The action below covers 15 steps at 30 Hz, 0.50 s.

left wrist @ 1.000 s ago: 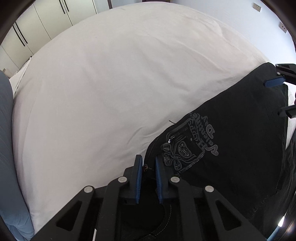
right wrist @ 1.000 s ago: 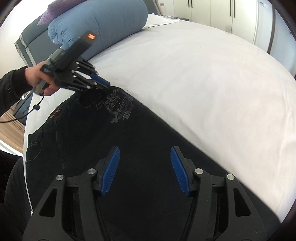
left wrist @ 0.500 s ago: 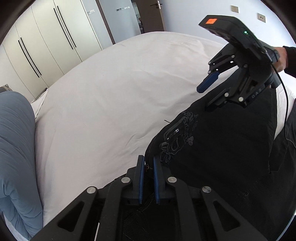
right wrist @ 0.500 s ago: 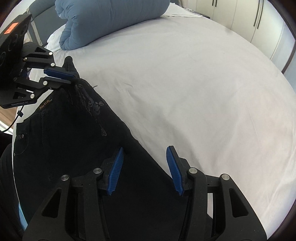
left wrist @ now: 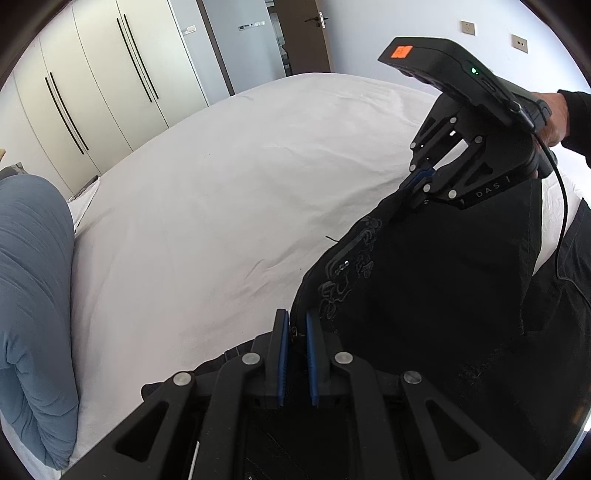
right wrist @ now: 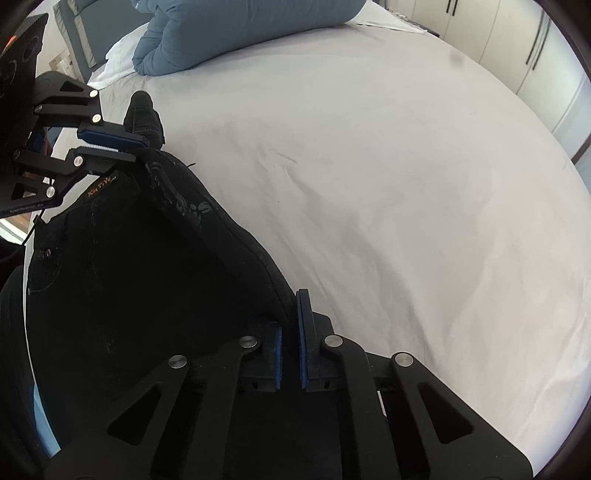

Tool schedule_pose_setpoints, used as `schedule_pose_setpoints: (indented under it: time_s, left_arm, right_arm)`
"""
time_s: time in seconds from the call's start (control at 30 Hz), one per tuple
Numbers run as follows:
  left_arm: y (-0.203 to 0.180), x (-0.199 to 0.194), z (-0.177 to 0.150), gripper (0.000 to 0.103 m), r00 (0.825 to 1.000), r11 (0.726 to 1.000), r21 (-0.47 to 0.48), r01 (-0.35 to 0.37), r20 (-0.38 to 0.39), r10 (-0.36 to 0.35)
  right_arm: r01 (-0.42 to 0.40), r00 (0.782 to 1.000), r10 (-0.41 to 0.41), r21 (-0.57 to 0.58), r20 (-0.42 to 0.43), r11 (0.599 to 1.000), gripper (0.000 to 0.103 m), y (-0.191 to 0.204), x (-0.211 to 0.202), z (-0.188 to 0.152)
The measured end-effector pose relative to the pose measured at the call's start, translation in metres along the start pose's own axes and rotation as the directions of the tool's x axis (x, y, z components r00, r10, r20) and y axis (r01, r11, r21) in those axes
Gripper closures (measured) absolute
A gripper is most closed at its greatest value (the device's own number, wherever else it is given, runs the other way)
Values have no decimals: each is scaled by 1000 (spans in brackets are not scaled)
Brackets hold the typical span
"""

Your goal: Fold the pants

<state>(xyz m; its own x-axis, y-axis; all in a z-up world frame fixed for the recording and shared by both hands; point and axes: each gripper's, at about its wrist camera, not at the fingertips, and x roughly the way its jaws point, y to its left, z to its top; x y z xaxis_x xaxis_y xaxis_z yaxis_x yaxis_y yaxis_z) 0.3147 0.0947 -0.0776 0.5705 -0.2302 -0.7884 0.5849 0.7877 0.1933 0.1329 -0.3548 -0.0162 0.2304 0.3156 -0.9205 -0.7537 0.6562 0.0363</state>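
The left tongs (left wrist: 294,328) at the bottom centre of the left wrist view are clenched on the edge of the black pants (left wrist: 424,295), with a small metal rivet or button showing between the blue pads. The right tongs (right wrist: 290,325), bottom centre of the right wrist view, have snapped closed on the pants' far edge, the cloth pinched between their pads; in the left view they (left wrist: 419,181) show at upper right, held by a hand (left wrist: 554,118) in a dark sleeve, biting the same edge further along.

The pants lie at the near side of the white bed (right wrist: 369,166), filling the lower left of the right view, a pale printed design near the gripped edge. Between the two grips that edge is raised off the sheet. A blue duvet (right wrist: 229,33) is bunched at the top of that frame, well apart.

By my reading, both grips are set and the fold itself has barely begun: the edge has yet to be carried over and laid down, and any further folds remain.
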Motion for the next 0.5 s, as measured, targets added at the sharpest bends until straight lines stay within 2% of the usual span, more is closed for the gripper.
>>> schedule_pose_setpoints:
  time_s: [0.13, 0.2, 0.3, 0.4, 0.5]
  left_arm:
    - [-1, -13, -8, 94, 1000, 1000, -19, 1, 5, -1]
    - [-2, -20, -13, 94, 1000, 999, -35, 1, 6, -1]
    - [-8, -30, -24, 94, 1000, 999, -50, -3, 2, 3]
    - [-16, -39, -38, 94, 1000, 998, -69, 5, -7, -6]
    - [-24, -50, -56, 94, 1000, 996, -86, 15, -9, -16]
  right_arm:
    - [5, 999, -8, 92, 33, 996, 101, 11, -16, -9]
    - [-6, 999, -1, 175, 41, 985, 101, 11, -23, -16]
    - [-48, 997, 29, 303, 66, 952, 101, 21, -27, -26]
    - [-111, 992, 78, 423, 94, 899, 101, 37, -24, -35]
    - [-151, 987, 112, 470, 111, 870, 101, 59, -23, -41]
